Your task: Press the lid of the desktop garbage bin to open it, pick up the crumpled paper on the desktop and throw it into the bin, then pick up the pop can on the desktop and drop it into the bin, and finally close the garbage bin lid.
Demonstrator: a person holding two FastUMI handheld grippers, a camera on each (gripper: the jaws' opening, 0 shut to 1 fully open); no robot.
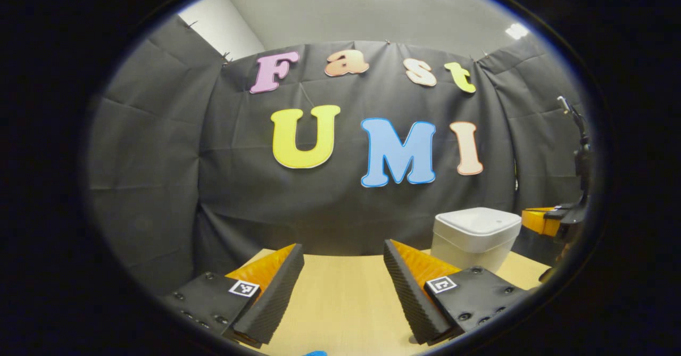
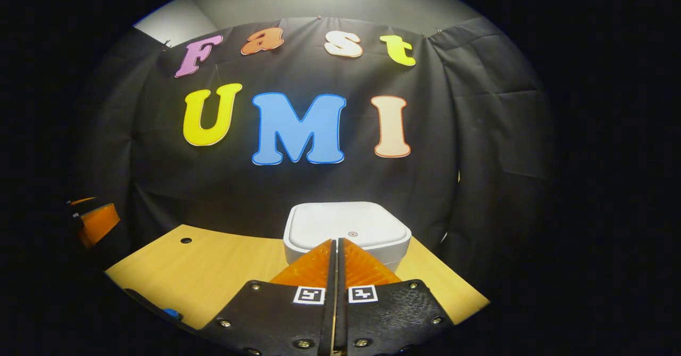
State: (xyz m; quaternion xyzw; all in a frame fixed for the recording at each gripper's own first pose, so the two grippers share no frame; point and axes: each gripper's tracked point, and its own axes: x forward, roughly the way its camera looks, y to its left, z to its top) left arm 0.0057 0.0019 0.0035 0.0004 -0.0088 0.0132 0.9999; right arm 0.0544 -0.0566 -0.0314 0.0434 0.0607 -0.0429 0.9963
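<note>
A white square garbage bin (image 2: 347, 232) with its lid down stands at the far side of the wooden desk (image 2: 223, 265). My right gripper (image 2: 335, 243) is shut with nothing between its fingers, its tips just in front of and above the lid's near edge. In the left gripper view the same bin (image 1: 475, 234) stands to the right, and my left gripper (image 1: 343, 257) is open over bare desk (image 1: 346, 297), empty. The right gripper (image 1: 553, 220) shows beyond the bin at the far right of the left gripper view.
The black cloth wall closes the back and sides close behind the bin. A small round hole (image 2: 185, 240) sits in the desk top at the left. A small blue thing (image 1: 315, 353) peeks at the bottom edge of the left gripper view.
</note>
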